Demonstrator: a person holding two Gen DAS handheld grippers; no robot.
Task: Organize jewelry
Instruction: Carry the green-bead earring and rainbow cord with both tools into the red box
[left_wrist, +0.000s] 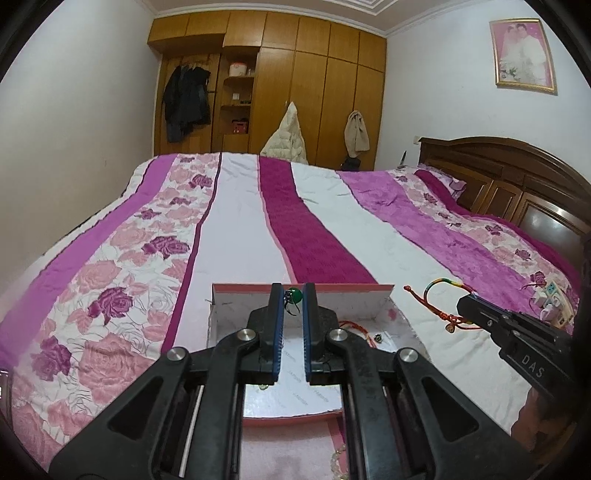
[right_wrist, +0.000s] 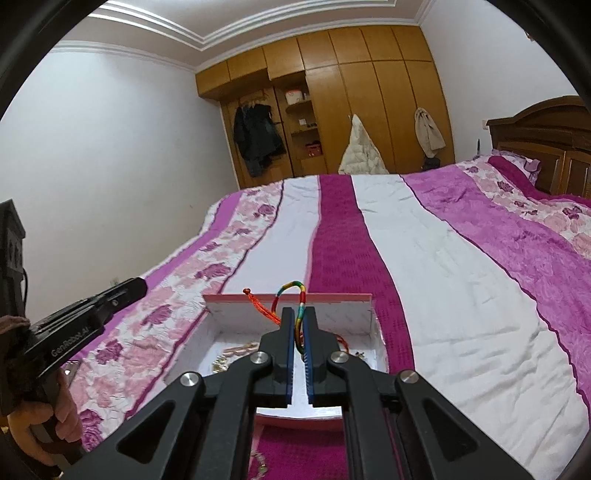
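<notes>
A shallow white box with a pink rim (left_wrist: 369, 301) (right_wrist: 236, 306) lies on the bed. My left gripper (left_wrist: 294, 297) is shut on a green bead pendant (left_wrist: 295, 295) with a black cord, held above the box. My right gripper (right_wrist: 300, 319) is shut on a multicoloured braided cord bracelet (right_wrist: 291, 288) with red tassels, also above the box; in the left wrist view the bracelet (left_wrist: 439, 286) hangs from the right gripper (left_wrist: 466, 301). Small gold pieces (right_wrist: 236, 349) and a red cord (left_wrist: 354, 326) lie inside the box.
The bed has a striped pink, white and magenta floral cover (left_wrist: 236, 229). A wooden headboard (left_wrist: 517, 177) is at the right, a wardrobe (left_wrist: 295, 74) at the back. A power strip (left_wrist: 552, 297) lies on the bed at right. A beaded piece (right_wrist: 258, 461) lies before the box.
</notes>
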